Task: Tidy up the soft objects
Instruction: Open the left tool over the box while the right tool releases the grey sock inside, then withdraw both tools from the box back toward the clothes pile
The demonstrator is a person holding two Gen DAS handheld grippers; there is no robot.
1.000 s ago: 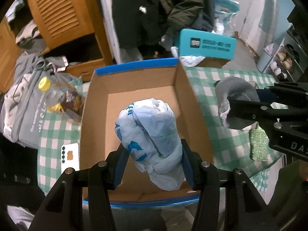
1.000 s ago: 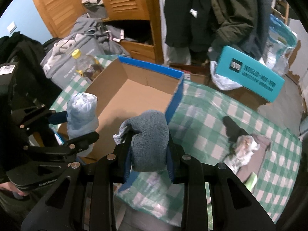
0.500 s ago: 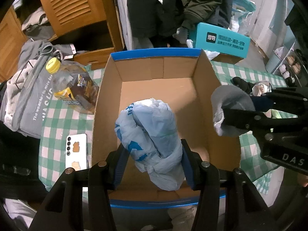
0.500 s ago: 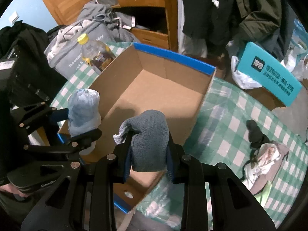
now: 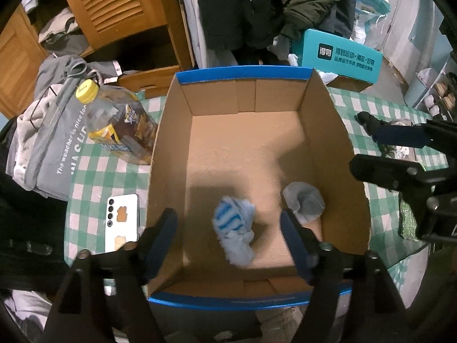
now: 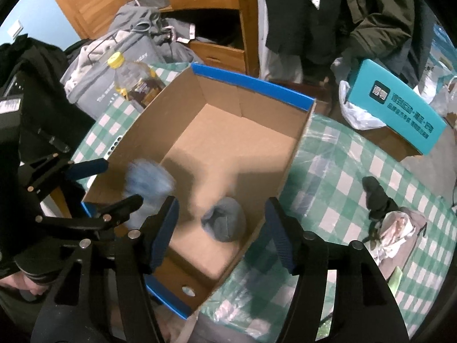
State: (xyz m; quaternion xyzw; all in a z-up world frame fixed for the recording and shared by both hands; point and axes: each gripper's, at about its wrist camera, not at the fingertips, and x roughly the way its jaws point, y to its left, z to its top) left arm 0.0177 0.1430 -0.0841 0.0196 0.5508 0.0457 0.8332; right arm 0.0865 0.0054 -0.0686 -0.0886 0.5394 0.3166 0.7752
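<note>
Both grippers are held above the near end of the cardboard box (image 5: 251,148), and nothing is gripped by either. The left gripper (image 5: 228,240) is seen with its jaws spread wide over the box's near edge; the right gripper (image 6: 221,231) is likewise spread, poised over the box's near right corner.

2 soft items are seen inside the box, both blurred. The blue-and-white plastic bag bundle (image 5: 234,234) is toward the near wall, about midway across the floor. The grey sock (image 5: 304,203) is seen just beside it, close to the right wall. From the right wrist view the sock (image 6: 225,223) is framed between the open fingers, and the bag bundle (image 6: 148,183) is smeared, partly hidden behind the left gripper's finger.

The box is set on a green-checked tablecloth (image 5: 88,168). Along its left wall an oil bottle (image 5: 114,123) with a yellow cap is laid, and a white phone (image 5: 121,223) is placed near the table's near left edge. On the right side of the table a dark sock (image 6: 377,194) and a crumpled rag (image 6: 397,228) are seen, well apart from the box. A teal box (image 6: 400,105) is seen beyond the table's far edge.
</note>
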